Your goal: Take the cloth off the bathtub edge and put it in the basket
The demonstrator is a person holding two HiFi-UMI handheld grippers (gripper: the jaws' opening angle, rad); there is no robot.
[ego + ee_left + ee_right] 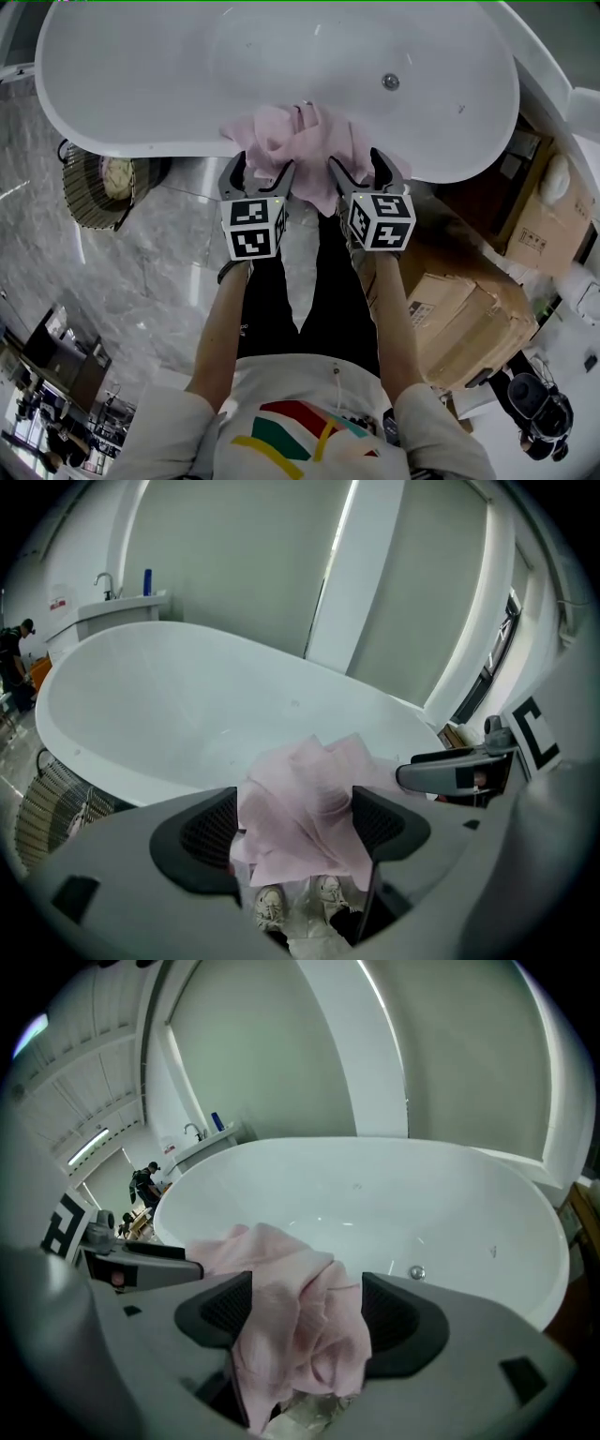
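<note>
A crumpled pink cloth point(300, 139) lies draped over the near edge of the white bathtub point(141, 141), part of it hanging down the outside. My left gripper point(258, 169) stands open at the cloth's left part, its jaws wide with cloth point(305, 808) between them. My right gripper point(358, 164) is open too, straddling the right part of the cloth point(295, 1321). Both point down at the rim side by side. The woven basket point(94, 187) sits on the floor to the left, below the tub's rim.
Cardboard boxes point(469, 319) are stacked on the floor at the right, close to the tub. The person's legs and shoes point(295, 907) stand right below the cloth. The floor is grey marble point(122, 281). The tub's drain point(416, 1272) shows inside.
</note>
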